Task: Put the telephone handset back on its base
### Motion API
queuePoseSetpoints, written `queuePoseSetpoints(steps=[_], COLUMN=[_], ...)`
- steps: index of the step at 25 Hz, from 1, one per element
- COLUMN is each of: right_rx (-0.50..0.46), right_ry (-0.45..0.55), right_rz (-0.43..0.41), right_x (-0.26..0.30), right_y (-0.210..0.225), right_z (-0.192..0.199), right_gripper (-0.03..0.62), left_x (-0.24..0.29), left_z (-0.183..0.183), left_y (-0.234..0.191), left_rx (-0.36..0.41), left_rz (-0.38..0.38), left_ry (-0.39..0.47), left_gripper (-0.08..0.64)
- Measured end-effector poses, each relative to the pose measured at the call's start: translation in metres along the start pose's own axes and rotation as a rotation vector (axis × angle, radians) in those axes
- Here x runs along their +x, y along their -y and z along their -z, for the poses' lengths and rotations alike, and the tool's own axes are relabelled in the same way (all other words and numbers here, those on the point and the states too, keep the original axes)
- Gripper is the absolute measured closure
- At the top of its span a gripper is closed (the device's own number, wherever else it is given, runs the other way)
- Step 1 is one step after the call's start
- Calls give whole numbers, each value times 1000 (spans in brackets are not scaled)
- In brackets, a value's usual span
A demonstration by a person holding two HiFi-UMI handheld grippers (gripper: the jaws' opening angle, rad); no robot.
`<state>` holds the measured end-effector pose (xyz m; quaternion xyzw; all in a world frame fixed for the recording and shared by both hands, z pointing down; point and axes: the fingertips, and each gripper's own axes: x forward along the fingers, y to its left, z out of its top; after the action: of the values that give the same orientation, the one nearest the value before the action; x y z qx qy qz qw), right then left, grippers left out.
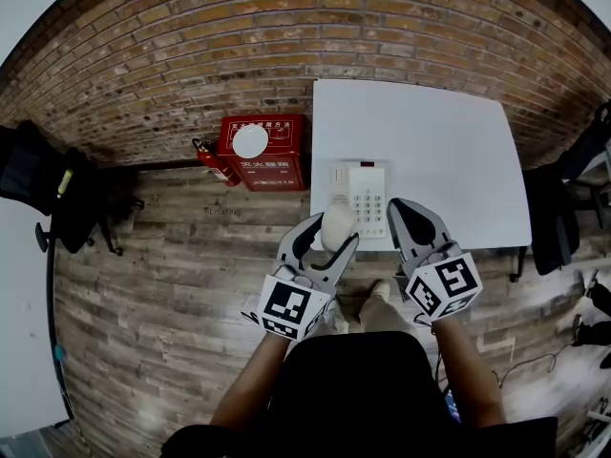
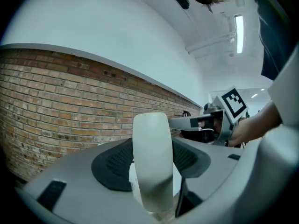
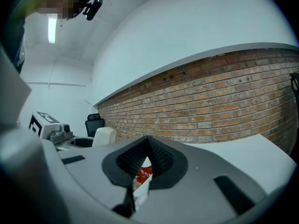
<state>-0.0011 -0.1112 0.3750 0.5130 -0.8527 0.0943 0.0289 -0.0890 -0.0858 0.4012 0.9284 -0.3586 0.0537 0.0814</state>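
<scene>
Left tongs (image 1: 330,235) clench the handset (image 1: 336,223) upright, just short of the base (image 1: 368,198); right tongs (image 1: 406,216), clenched empty, wait alongside.

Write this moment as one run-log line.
left gripper: shut on handset | right gripper: shut, empty | base: on table, without handset

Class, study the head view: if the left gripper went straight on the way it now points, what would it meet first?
Probably the telephone base on the white table: the left gripper, shut on the handset, points at the base's left side. Its height above the base is unclear.
</scene>
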Motion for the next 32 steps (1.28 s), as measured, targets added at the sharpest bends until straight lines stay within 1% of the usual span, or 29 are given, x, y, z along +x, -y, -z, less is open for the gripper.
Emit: queuePoseSetpoints(steps=[9, 19, 25, 30, 32], right_rx=[-8, 11, 13, 15, 16], right_ry=[-4, 3, -11, -21, -25], right_rz=[-12, -63, -83, -105, -111], right_x=[10, 25, 29, 37, 39], right_y=[8, 32, 49, 60, 63], right_z=[-3, -3, -4, 1, -1], right_gripper=[579, 580, 580, 580, 580], left_x=[10, 36, 50, 60, 63], left_z=[4, 15, 28, 36, 41], left_y=[-7, -15, -20, -28, -29], left_rx=[-18, -33, -51, -54, -64], left_rz=[-18, -82, -131, -166, -173], left_ry=[-11, -58, -118, -118, -133], left_gripper=[305, 305, 305, 305, 305])
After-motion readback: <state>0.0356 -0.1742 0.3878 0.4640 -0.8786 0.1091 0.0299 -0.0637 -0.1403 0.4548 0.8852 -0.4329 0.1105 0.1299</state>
